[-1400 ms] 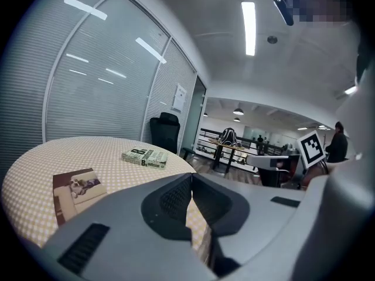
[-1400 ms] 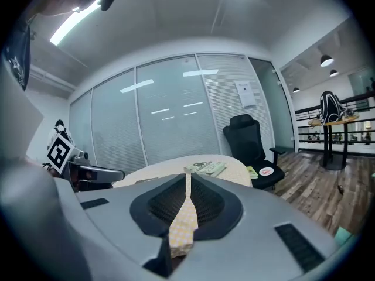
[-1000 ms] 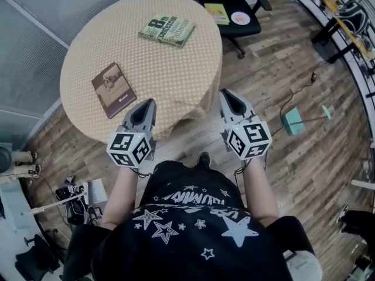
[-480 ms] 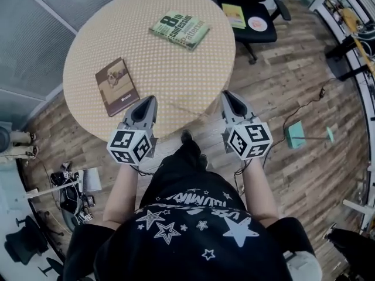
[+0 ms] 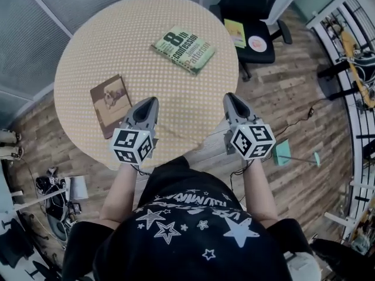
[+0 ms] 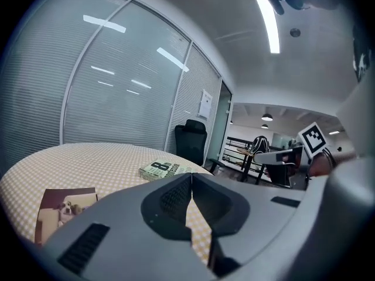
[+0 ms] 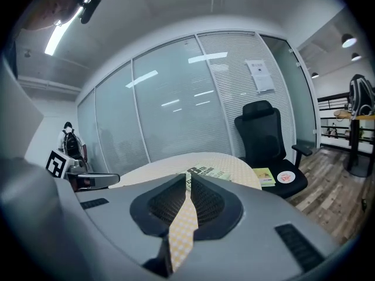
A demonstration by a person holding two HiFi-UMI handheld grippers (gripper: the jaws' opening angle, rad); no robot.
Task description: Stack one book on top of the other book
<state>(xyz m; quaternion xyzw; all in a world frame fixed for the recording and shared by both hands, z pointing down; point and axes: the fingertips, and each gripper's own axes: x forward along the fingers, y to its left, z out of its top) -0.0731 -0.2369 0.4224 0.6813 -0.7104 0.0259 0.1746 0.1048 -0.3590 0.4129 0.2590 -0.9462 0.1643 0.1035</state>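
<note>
Nothing of the stacking is done yet. The two books lie flat and well apart on the round table [image 5: 88,51]: the green book [image 5: 183,49] on the far right part, the brown book [image 5: 109,105] near the left edge, cover up. Neither touches the other and neither is held.

The left gripper [image 5: 152,103] hangs over the near part of the table, just right of the brown book, its tip pointing toward the far side. Its jaws are pressed together with nothing between them; the left gripper view shows only a thin seam, with the brown book low at the left and the green book beyond the tip. The right gripper [image 5: 229,98] has its tip at the table's near right edge. Its jaws are closed to a narrow slit through which only the dotted cloth shows, so it too is empty. The green book lies ahead of it, farther off.

By my reading the whole job is still ahead: open a pair of jaws, take one book, lift it, carry it across and lay it squarely on the other. The brown book is the closer one, beside the left gripper, but it is thin and flat on the cloth, so getting a jaw under its edge looks like the awkward part. The chair [image 5: 258,16] beyond the table, with a booklet [image 5: 236,33] on its seat, plays no part
</note>
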